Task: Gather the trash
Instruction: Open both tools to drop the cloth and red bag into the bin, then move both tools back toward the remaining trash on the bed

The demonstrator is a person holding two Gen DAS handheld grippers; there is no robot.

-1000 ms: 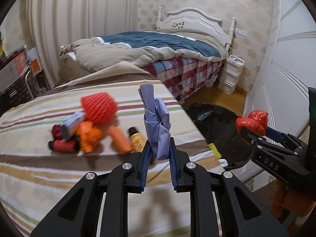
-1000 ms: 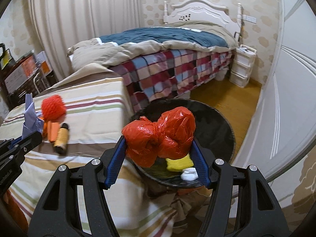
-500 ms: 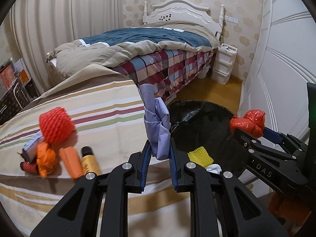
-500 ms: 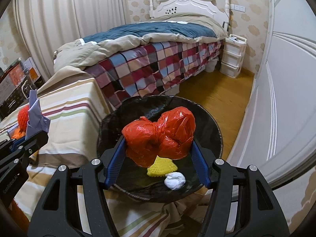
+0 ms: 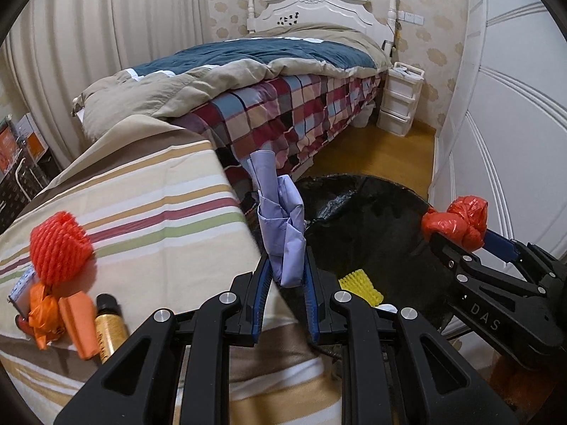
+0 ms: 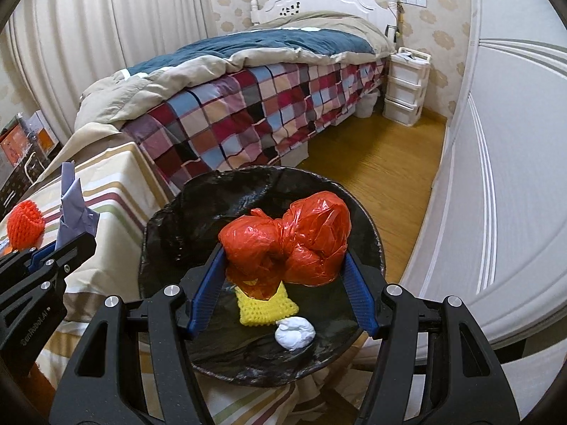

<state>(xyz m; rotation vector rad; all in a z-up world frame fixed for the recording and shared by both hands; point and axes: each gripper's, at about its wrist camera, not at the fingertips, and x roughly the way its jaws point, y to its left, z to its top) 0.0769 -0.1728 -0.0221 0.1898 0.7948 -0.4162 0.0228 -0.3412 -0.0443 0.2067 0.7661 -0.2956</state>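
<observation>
Over the bin: both claws carry trash toward the black-lined bin (image 6: pixel 368 233), which stands just beside the striped counter (image 5: pixel 149 212).
Step in hand: the drop-off; both pieces are lifted clear of the counter, neither released.
Right claw (image 6: pixel 285 283): clamped half-wide on a knotted red plastic bag (image 6: pixel 294 241), which hangs directly above the bin's mouth.
Left claw (image 5: pixel 283 283): squeezed narrow on a folded lilac paper (image 5: pixel 281 223), standing upright at the bin's near rim, where counter edge and bin meet.
Inside the bin: a yellow foam net (image 6: pixel 265 304) and a white paper wad (image 6: pixel 295 333) lie on the liner.
Left of the bin, on the counter: a red foam net (image 5: pixel 58 248), an orange wrapper (image 5: pixel 42 313), an orange tube (image 5: pixel 78 322) and a small amber bottle (image 5: pixel 108 326) remain, so the task looks far from finished.
Next move: spreading the right claw should drop the bag cleanly; the left likely needs to move further over the bin before letting go, or the light paper may fall outside.
</observation>
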